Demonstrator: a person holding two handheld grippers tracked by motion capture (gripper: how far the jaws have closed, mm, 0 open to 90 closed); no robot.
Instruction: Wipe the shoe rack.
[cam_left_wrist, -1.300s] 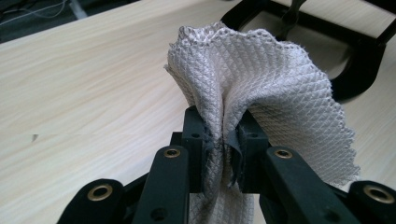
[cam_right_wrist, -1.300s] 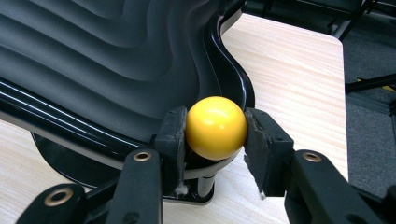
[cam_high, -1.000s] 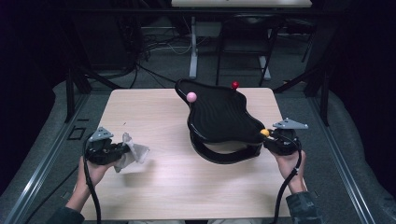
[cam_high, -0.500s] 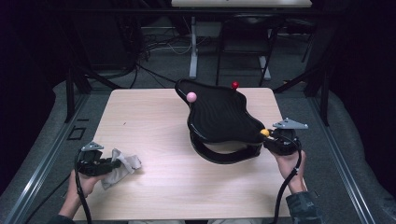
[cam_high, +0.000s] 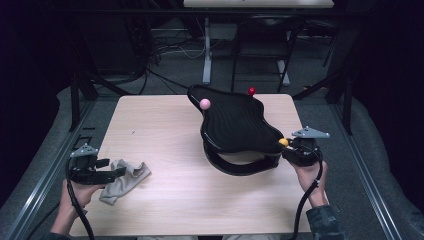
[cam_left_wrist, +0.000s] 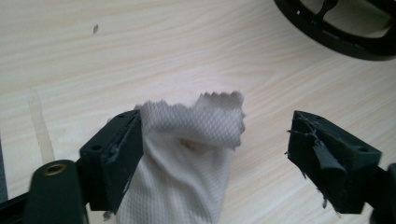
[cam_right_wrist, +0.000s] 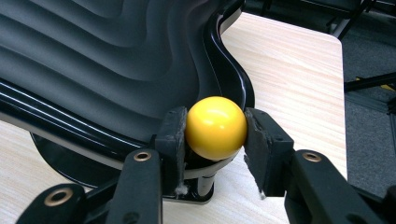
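Two grippers are at work on the pale wooden table (cam_high: 165, 125), each at its own job. The right gripper (cam_high: 290, 146), at about four o'clock from the table's middle in the high view, is clamped on the glossy yellow ball knob (cam_right_wrist: 215, 127) at the near right corner of the black wavy-surfaced plastic tray on its ring-shaped stand (cam_high: 235, 125); in the right gripper view both pads press the ball's sides. A pink ball knob (cam_high: 205, 103) and a red ball knob (cam_high: 251, 91) stand at the tray's far edge, near eleven and one o'clock of it.

The left gripper (cam_high: 117, 172) lies at about eight o'clock, at the table's near left edge. Its jaws have just been opening and now stand well apart. The crumpled light grey waffle-weave cloth (cam_left_wrist: 187, 154) lies between them: in the left gripper view it touches the left-hand pad while the right-hand pad stands clear, so it is no longer gripped. In the high view the cloth (cam_high: 124, 177) rests on the table, well apart from the tray.

My reading is that the cloth is being set down while the right hand steadies the tray by its knob. Next, the left gripper should back straight off toward six o'clock without dragging the fabric that clings to its pad. The right should keep its hold until the tray is settled.
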